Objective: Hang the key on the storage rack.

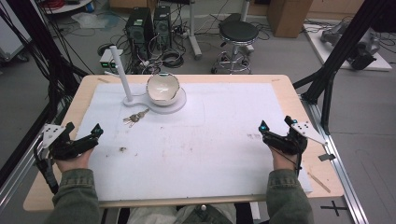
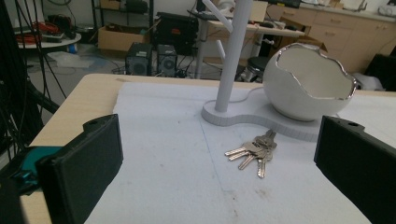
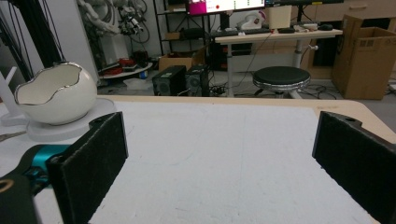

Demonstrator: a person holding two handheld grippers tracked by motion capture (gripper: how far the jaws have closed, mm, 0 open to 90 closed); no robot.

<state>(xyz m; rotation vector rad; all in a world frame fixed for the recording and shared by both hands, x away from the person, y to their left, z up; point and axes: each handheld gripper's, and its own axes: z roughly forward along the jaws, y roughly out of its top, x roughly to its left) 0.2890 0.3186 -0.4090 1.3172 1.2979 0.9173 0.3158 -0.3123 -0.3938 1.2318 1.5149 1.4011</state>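
Observation:
A bunch of silver keys (image 1: 136, 117) lies on the white mat just in front of a white stand (image 1: 154, 103). The stand carries an egg-shaped white bowl (image 1: 162, 88) with a silver rim and an upright white post (image 1: 120, 70). My left gripper (image 1: 83, 130) rests at the mat's left edge, open, nothing between its jaws. In the left gripper view the keys (image 2: 252, 150) lie ahead, with the bowl (image 2: 308, 82) and post (image 2: 233, 51) behind them. My right gripper (image 1: 276, 123) rests at the right edge, open and empty. The bowl (image 3: 56, 93) sits far left in the right gripper view.
The white mat (image 1: 210, 140) covers most of a wooden table (image 1: 289, 88). A small dark speck (image 1: 123, 150) lies on the mat near my left hand. A black stool (image 1: 238, 35) and computer towers (image 1: 147, 25) stand on the floor beyond the table. Black frame posts (image 1: 343, 51) flank the right side.

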